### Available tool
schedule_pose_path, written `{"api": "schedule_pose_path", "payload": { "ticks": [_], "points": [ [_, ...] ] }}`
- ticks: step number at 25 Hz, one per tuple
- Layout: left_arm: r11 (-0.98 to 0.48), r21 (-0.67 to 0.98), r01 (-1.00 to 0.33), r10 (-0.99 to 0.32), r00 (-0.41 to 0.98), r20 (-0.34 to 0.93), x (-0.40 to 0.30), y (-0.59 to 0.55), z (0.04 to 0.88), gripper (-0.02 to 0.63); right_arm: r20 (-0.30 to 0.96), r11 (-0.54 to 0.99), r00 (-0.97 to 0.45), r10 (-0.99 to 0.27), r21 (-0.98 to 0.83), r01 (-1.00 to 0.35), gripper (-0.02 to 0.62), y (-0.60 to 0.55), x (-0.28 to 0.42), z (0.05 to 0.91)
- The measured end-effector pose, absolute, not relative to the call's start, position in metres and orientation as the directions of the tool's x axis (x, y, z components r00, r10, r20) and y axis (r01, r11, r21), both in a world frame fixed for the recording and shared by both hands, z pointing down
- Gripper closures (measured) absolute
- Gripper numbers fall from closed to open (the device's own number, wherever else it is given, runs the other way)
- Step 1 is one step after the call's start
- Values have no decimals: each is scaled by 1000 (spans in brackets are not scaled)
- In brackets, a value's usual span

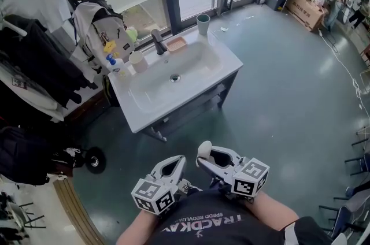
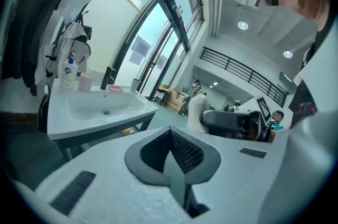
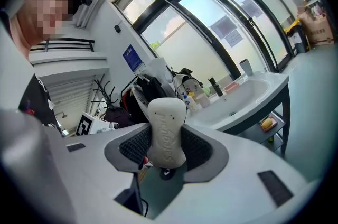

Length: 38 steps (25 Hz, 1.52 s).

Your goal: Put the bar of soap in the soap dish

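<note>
White bar of soap clamped upright between right gripper jaws, top poking above pads; embossed lettering on bar unreadable. Left gripper jaws pressed together, nothing between. Both grippers held close to chest; dark shirt print reads "TRACKDA…", upside down in head view. Grey-green floor lies open between grippers and washbasin. Pink soap dish empty on washbasin's back rim, just beside black tap, well apart from soap.

One bar of soap, one soap dish, two cups
</note>
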<state>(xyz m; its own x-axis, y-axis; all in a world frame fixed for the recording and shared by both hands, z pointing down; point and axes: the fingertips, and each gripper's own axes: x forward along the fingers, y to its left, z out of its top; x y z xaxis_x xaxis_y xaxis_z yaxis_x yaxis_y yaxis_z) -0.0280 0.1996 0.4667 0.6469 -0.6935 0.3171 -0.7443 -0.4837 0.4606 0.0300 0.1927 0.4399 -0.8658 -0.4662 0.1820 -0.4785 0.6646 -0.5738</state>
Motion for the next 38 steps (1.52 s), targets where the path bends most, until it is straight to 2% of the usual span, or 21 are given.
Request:
{"api": "schedule_pose_path", "payload": {
  "ticks": [20, 38],
  "points": [
    [-461, 436, -773, -719, 613, 327, 27, 177, 457, 597, 141, 677, -875, -464, -580, -453, 416, 158, 91, 426],
    [-449, 428, -784, -738, 596, 317, 107, 131, 451, 597, 127, 698, -889, -440, -574, -428, 416, 116, 168, 421]
  ]
}}
